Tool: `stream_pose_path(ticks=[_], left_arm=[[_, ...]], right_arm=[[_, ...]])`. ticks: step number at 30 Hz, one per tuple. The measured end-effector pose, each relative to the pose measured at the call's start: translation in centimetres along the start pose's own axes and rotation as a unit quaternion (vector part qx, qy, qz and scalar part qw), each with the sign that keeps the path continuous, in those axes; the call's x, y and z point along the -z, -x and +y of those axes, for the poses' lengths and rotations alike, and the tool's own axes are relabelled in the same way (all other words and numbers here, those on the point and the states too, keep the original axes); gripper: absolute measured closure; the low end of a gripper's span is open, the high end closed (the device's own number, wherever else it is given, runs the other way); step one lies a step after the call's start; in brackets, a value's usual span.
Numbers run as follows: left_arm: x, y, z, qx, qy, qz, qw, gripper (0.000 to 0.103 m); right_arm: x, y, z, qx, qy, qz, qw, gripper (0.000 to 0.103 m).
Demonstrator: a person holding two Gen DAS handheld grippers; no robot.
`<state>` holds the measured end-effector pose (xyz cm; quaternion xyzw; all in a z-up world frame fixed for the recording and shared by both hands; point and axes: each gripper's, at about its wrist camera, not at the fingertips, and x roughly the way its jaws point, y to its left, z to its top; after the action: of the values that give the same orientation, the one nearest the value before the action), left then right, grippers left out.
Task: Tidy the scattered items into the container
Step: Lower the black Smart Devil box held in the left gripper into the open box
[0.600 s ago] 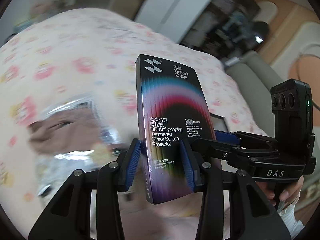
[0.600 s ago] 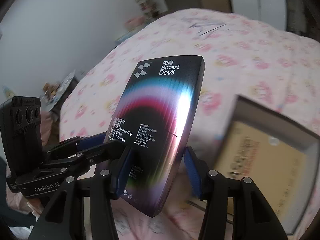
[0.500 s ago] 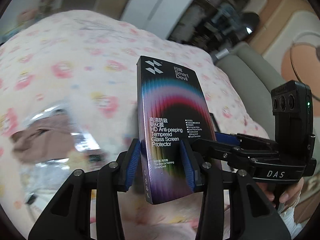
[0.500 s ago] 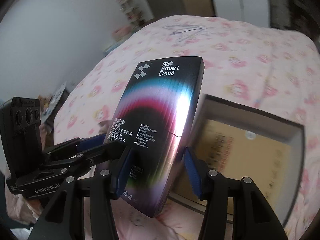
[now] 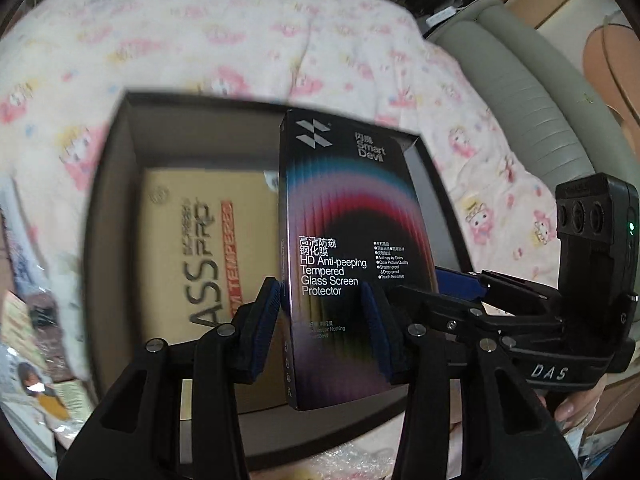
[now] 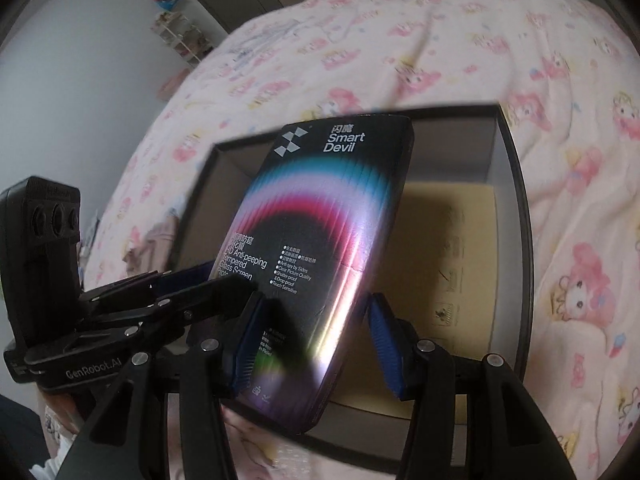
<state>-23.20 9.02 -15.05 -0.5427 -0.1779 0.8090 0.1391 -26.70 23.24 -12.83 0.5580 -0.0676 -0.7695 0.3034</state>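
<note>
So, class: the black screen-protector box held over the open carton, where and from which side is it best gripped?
Grip the screen-protector box across its narrow width near the lower end, coming from below along its length. It is flat and long, so its slim side edges fit between the pads, as the left tool shows. That leaves the top end free to go into the carton.

screen protector box (image 5: 340, 264) | now above open container (image 5: 116, 184) | earlier over the bedspread beside it

Both hand-held grippers are pointing steeply downward: the left hand-held gripper (image 5: 320, 332) is clamping, the right hand-held gripper (image 6: 316, 344) standing partly open.
</note>
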Motion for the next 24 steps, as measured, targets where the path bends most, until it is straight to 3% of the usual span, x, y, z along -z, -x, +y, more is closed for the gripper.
stream_pose_path(ticks=[10,15,18,21,24], left_arm=[[0.7,-4.6,1.1,-0.022,0.018,0.055,0.9981,0.061],[0.3,-5.9,0.8,-0.061,0.017,0.107,0.9922,0.065],[-0.3,-5.6,0.5,-0.081,0.013,0.11,0.9905,0.063],[-1.1,-5.7,0.8,-0.12,0.028,0.104,0.987,0.063],[-1.6,-6.7,1.0,-0.107,0.052,0.121,0.9855,0.062]], right_arm=[[0.7,-3.5,-2.9,0.027,-0.012,0.06,0.998,0.057],[1.5,-3.9,-3.4,0.039,-0.016,0.079,0.996,0.06],[1.9,-3.1,-3.5,0.061,-0.009,0.067,0.996,0.06],[2.6,-1.0,-3.1,0.093,0.012,0.028,0.995,0.06],[2.7,0.9,-3.0,0.104,0.021,-0.008,0.994,0.06]])
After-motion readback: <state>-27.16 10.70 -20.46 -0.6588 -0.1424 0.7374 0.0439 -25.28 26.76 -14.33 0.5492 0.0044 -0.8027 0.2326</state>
